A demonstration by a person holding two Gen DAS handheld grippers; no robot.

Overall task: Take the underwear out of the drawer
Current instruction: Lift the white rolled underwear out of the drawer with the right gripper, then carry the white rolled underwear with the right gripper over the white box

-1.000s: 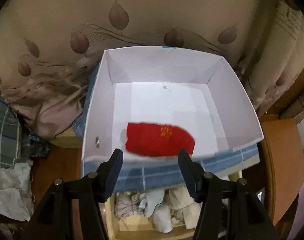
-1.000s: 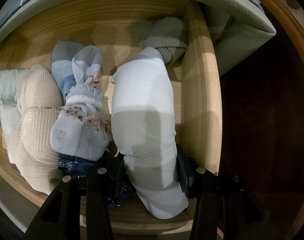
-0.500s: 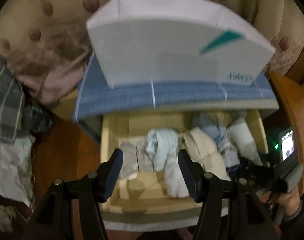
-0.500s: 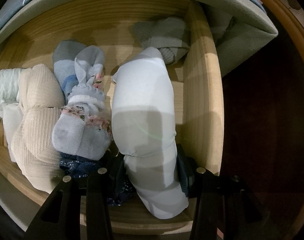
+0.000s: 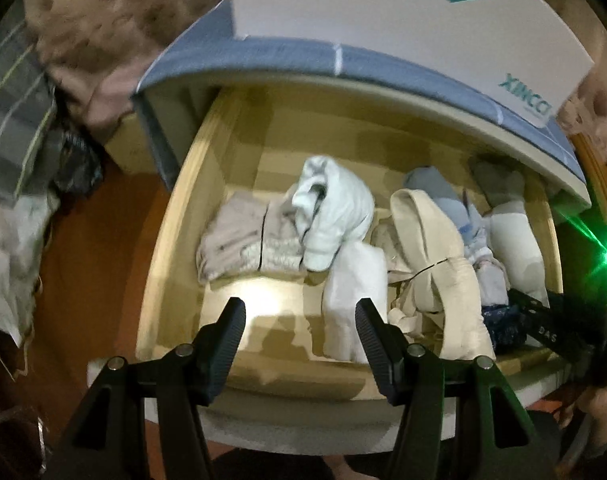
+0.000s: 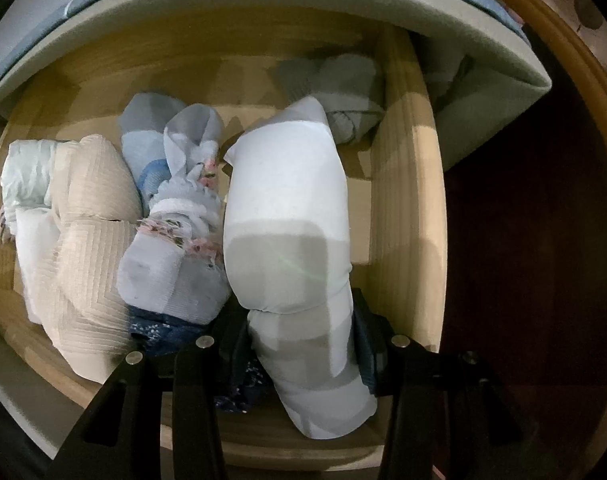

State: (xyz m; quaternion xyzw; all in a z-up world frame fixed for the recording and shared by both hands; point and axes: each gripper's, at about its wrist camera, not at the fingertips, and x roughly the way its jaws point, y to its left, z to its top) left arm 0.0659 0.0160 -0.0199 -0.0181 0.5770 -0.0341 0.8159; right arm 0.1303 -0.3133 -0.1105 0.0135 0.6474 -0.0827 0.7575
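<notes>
Right gripper (image 6: 299, 344): black ribbed fingers (image 6: 365, 344) pinching the near end of a white rolled garment (image 6: 287, 216), one finger on each side, pads pressed into the fabric. The roll is a smooth, soft, long pillow shape, pinched to a waist just ahead of the fingers. It lies inside the wooden drawer (image 6: 403, 184), along the right wall, lengthwise front to back.

Left gripper (image 5: 299, 316): jaws spread wide, nothing between them. It hangs over the front of the drawer (image 5: 175, 240), above bare pale wood floor, with its right finger (image 5: 373, 328) just in front of a white folded piece (image 5: 353, 292) standing upright.

Drawer contents, right wrist view, right to left:
- a light blue bundle with pink floral trim (image 6: 179, 216), thin and crinkled, touching the white roll
- a dark blue patterned piece (image 6: 163, 330) under that bundle, by the left finger
- a beige ribbed knit roll (image 6: 91, 240), chevron texture
- a pale mint crumpled piece (image 6: 23, 176) at the far left
- a grey knit item (image 6: 343, 84) at the back corner behind the white roll

Left wrist view adds a grey-beige folded stack (image 5: 243, 240) on the left side and a mint-white wad (image 5: 331, 212) leaning on it.

Above the drawer: a blue woven-look padded top with white lines (image 5: 263, 52), and a white cardboard box with a teal mark (image 5: 383, 8) sitting on it. The view is motion-blurred.
</notes>
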